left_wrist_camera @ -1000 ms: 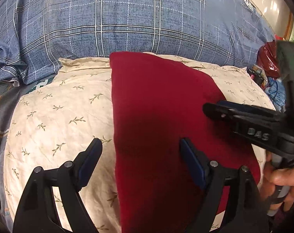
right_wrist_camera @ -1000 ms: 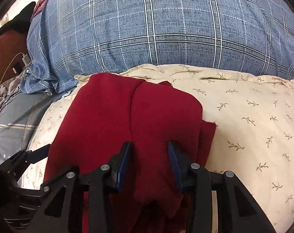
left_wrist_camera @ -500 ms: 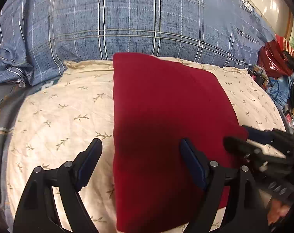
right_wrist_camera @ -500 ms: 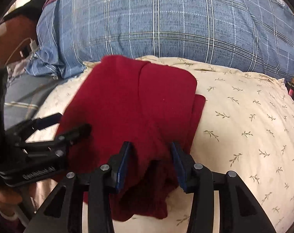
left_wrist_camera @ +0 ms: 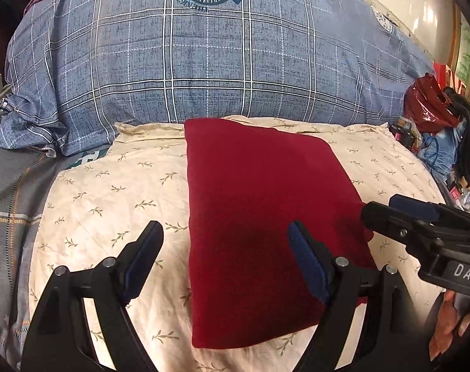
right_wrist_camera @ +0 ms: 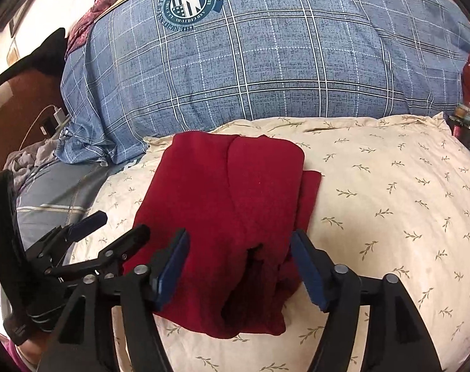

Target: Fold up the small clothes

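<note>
A folded dark red garment (left_wrist_camera: 266, 210) lies flat on a cream pillow with a leaf print (left_wrist_camera: 110, 192). In the right wrist view the garment (right_wrist_camera: 228, 204) shows its folded layers and a loose edge near the jaws. My left gripper (left_wrist_camera: 225, 260) is open and empty, hovering over the garment's near left edge. My right gripper (right_wrist_camera: 239, 266) is open and empty above the garment's near end. The right gripper also shows in the left wrist view (left_wrist_camera: 421, 229), and the left gripper shows at the left of the right wrist view (right_wrist_camera: 89, 241).
A large blue plaid pillow (left_wrist_camera: 203, 62) lies behind the cream pillow. A grey striped sheet (left_wrist_camera: 8, 198) lies at the left. A red bag (left_wrist_camera: 427, 102) and clutter sit at the right. A charger and cable (right_wrist_camera: 53, 114) are at the far left.
My right gripper has opened wider and let go of the garment, which now lies flat. Both grippers have pulled back a little.
</note>
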`<action>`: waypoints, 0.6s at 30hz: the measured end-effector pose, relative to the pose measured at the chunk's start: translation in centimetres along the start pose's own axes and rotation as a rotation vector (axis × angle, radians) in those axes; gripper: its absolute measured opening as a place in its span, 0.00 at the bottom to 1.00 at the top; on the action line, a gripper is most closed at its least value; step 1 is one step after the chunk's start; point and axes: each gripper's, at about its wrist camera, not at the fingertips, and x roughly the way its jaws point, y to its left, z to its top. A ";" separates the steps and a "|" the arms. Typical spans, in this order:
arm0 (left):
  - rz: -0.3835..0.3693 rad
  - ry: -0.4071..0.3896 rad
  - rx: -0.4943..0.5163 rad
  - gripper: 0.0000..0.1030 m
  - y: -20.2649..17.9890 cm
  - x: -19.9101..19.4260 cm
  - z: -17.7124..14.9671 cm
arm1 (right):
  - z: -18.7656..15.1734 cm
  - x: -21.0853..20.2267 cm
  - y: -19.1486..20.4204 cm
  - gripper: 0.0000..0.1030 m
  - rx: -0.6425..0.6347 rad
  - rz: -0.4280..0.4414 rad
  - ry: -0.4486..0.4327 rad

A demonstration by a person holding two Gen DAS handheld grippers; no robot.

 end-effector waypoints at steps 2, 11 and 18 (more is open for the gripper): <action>-0.007 0.003 -0.010 0.81 0.2 0.0 -0.1 | 0.0 0.1 -0.1 0.69 -0.002 -0.009 -0.002; -0.016 0.036 -0.061 0.81 1.1 0.4 -0.1 | 0.0 0.8 -1.3 0.73 0.048 -0.016 0.018; -0.010 0.019 -0.076 0.81 1.3 -0.1 -0.1 | -0.3 1.1 -0.4 0.74 0.020 -0.009 0.024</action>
